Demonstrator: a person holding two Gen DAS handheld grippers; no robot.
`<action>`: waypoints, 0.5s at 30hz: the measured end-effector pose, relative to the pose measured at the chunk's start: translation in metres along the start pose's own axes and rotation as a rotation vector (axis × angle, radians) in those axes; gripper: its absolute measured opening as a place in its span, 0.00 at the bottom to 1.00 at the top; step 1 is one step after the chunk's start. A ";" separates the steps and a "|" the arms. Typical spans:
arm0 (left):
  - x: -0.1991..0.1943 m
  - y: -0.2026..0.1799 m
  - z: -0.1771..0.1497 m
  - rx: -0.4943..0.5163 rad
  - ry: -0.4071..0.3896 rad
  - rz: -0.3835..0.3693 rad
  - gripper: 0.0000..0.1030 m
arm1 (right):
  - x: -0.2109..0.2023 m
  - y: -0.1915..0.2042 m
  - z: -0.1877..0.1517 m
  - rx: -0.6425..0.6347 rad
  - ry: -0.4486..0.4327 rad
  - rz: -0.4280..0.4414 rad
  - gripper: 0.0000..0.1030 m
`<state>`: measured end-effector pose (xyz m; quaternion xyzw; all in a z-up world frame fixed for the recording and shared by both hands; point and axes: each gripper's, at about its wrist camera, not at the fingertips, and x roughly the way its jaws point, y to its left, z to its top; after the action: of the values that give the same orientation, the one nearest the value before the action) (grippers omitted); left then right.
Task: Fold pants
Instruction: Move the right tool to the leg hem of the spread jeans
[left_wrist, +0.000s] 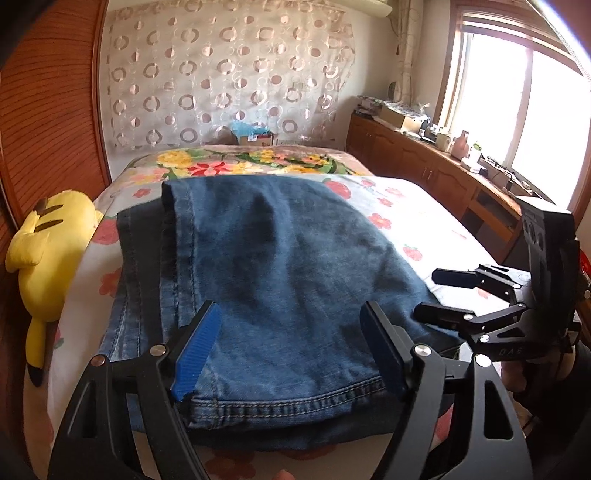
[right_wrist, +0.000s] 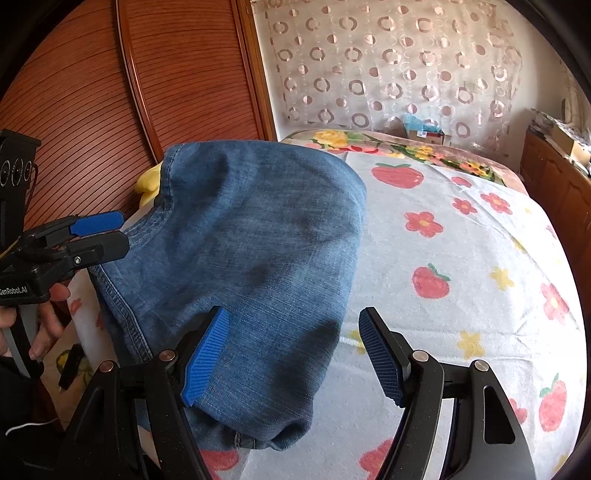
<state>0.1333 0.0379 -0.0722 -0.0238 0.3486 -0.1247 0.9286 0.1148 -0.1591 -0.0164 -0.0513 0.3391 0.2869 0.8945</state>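
Blue denim pants lie folded in layers on the bed, hem edge toward me. My left gripper is open, its blue-padded fingers straddling the near hem just above the cloth, holding nothing. My right gripper shows at the right of this view, open beside the pants' right edge. In the right wrist view the pants fill the left centre. The right gripper is open over their near right corner, empty. The left gripper appears at the far left by the pants' edge.
The bed has a floral and strawberry blanket. A yellow plush toy lies at the bed's left edge against the wooden wardrobe. A wooden sideboard with clutter runs under the window at right. A small box sits behind the bed.
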 end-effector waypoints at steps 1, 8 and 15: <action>0.001 0.002 -0.002 -0.001 0.005 0.006 0.76 | 0.001 0.000 0.000 0.000 0.002 0.002 0.73; 0.014 0.012 -0.019 -0.017 0.059 0.033 0.76 | 0.014 0.002 0.000 0.022 0.042 0.032 0.67; 0.023 0.017 -0.031 -0.006 0.084 0.063 0.76 | 0.025 0.005 0.000 0.033 0.074 0.100 0.33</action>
<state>0.1331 0.0501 -0.1123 -0.0102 0.3884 -0.0954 0.9165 0.1272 -0.1432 -0.0321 -0.0300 0.3787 0.3235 0.8667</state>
